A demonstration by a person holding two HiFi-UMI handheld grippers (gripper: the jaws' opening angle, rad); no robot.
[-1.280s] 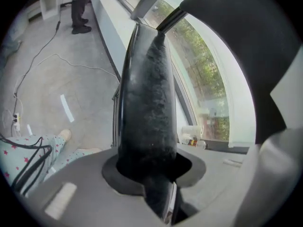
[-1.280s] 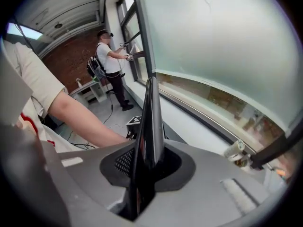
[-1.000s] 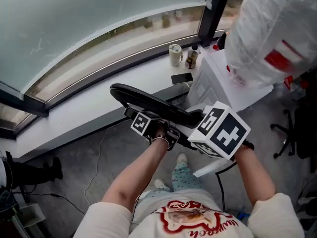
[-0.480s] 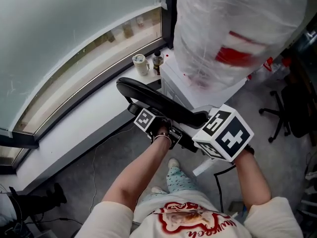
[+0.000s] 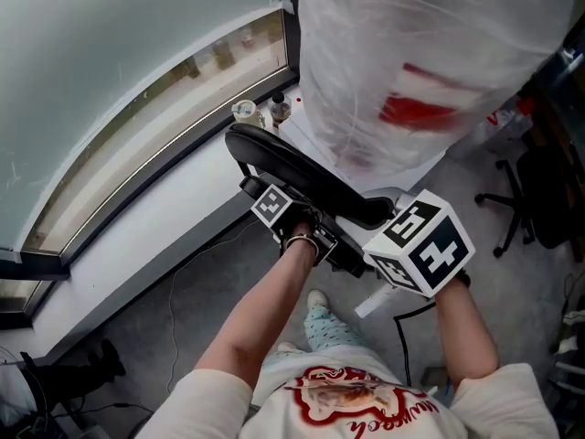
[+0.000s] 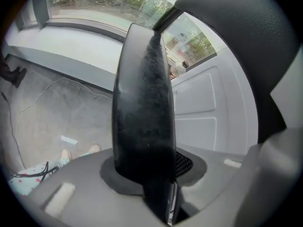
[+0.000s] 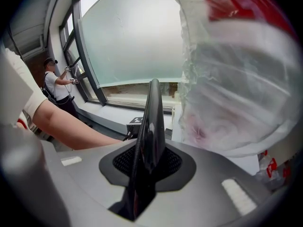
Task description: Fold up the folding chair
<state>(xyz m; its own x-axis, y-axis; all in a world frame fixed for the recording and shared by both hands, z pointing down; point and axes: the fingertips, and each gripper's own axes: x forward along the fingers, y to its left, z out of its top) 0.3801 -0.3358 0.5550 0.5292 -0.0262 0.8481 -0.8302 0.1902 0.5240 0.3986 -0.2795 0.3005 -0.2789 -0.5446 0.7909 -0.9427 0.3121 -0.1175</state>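
Looks like an office or workroom: concrete floor (image 5: pixel 206 277), trailing cable (image 5: pixel 171 291), long window ledge (image 5: pixel 137 236), swivel chair (image 5: pixel 535 199), bulky plastic-wrapped bundle (image 5: pixel 411 53).

Finding: no text, brand or number is legible. The red print on the person's shirt (image 5: pixel 352 401) is too distorted to read. The red patch on the plastic-wrapped bundle (image 5: pixel 430 62) is blurred. The marker cube (image 5: pixel 420 245) bears square code patterns only.

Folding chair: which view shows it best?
Head view: the black folding chair shows its long curved shape from above. The left gripper view gives only a close-up dark padded edge; the right gripper view only a thin glossy edge.
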